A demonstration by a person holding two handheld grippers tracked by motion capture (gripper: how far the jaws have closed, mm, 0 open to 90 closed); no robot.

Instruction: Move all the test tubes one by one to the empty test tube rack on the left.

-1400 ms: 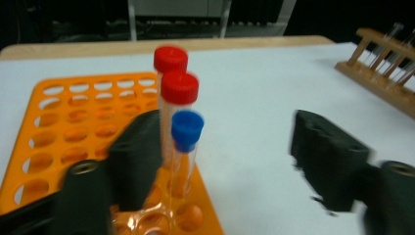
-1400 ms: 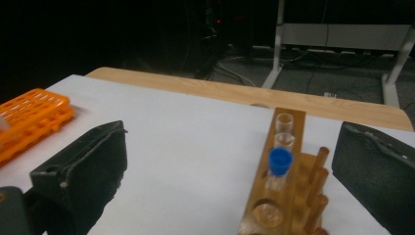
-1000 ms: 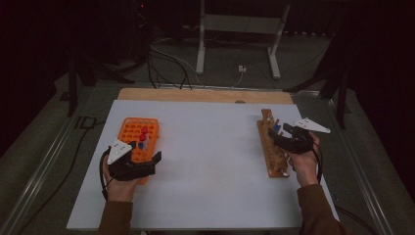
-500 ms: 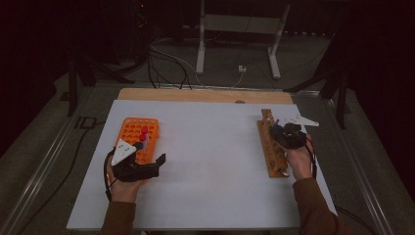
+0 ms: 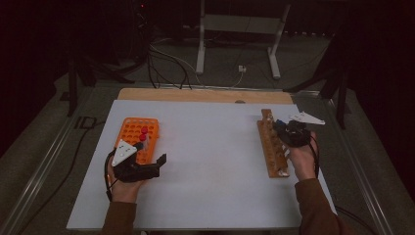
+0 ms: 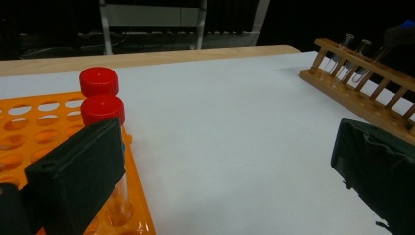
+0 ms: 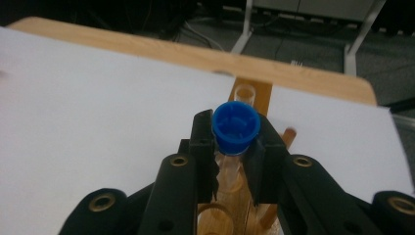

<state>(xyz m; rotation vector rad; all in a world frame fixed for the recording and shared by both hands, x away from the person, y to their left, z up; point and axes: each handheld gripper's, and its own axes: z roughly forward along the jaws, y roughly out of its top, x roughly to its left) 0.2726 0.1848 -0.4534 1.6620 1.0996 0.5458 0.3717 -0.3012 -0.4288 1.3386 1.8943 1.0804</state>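
— Where does the high view sit?
— Above the near edge of the bench (image 5: 210,147), facing forward and down, far enough to take in the whole top.
— And the other two?
— Each rides low on a hand-held gripper. The left one looks across the bench, close to the orange rack (image 6: 49,127); the right one hangs close over the wooden rack (image 7: 254,93).
— Anything shared?
— The wooden rack (image 6: 362,83) appears in all three.

The white-topped table (image 5: 215,161) is evenly lit from above, while the room around it falls off into near black. Shadows on it are faint and soft. In the left gripper view the near black padded claw (image 6: 235,186) is blurred. All pictures are grainy; no glare.
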